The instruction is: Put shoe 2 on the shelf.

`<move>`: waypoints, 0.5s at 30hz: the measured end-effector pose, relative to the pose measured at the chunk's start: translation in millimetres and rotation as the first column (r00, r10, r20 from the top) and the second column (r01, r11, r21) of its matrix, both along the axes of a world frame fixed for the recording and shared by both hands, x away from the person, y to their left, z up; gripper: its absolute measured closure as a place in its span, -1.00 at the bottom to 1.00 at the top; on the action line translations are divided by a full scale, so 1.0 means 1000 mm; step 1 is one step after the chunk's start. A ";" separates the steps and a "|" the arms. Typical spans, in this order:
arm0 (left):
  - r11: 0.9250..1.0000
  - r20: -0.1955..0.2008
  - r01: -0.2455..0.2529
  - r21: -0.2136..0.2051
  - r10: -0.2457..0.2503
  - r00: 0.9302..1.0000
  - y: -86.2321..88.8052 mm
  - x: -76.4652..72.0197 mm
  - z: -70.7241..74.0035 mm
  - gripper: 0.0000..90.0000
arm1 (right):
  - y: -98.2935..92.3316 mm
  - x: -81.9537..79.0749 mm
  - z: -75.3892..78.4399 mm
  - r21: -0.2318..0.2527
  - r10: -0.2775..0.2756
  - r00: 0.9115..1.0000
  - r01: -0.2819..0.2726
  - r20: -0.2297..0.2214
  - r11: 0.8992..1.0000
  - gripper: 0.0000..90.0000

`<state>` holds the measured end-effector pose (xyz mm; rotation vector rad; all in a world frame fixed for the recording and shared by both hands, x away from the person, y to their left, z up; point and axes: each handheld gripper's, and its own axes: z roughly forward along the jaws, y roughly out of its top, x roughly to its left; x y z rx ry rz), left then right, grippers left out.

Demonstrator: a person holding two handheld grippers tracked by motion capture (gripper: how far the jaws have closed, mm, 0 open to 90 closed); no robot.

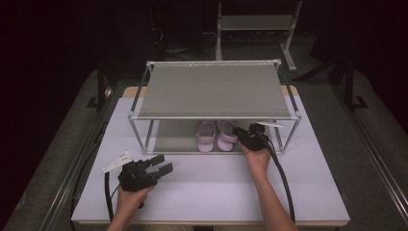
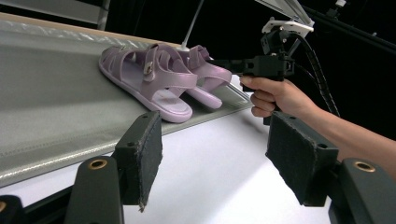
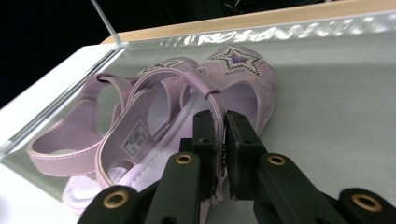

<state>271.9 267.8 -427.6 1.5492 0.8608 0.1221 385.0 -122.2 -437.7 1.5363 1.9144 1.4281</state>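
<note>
A pair of lilac sandals (image 1: 215, 135) is set side by side on the lower shelf (image 1: 173, 137) of a metal rack (image 1: 214, 89), right of its middle, toes toward the far side. The rack stands on the white worktop (image 1: 207, 183).

The right tool (image 1: 244, 136) is reached in under the top shelf; in the right gripper view its jaws are clenched on the heel strap (image 3: 217, 109) of the right-hand sandal (image 3: 196, 112), the thin strap pinched between the pads. The grip looks narrow and high. If the sandal is to be set or drawn out, a low, level move is judged best, so the sole is slid rather than swung and the neighbouring sandal (image 3: 88, 126), which lies touching it, is not dragged along. The front rail should be cleared.

The left tool (image 1: 159, 166) is held near the left front of the worktop, jaws released and wide, nothing between them.
</note>
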 end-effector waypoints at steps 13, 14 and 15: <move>1.000 -0.005 0.016 -0.001 -0.016 1.000 -0.002 0.000 -0.001 -0.21 | 0.004 0.001 -0.004 0.040 0.007 1.000 -0.006 -0.014 0.999 0.67; 1.000 -0.006 0.015 -0.001 -0.015 1.000 -0.002 0.000 -0.001 -0.21 | 0.004 0.001 -0.004 0.057 0.013 1.000 -0.012 -0.010 0.998 0.64; 1.000 -0.007 0.016 0.000 -0.016 1.000 -0.002 0.000 -0.001 -0.21 | 0.004 0.001 -0.004 0.066 0.015 1.000 -0.014 -0.008 0.998 0.60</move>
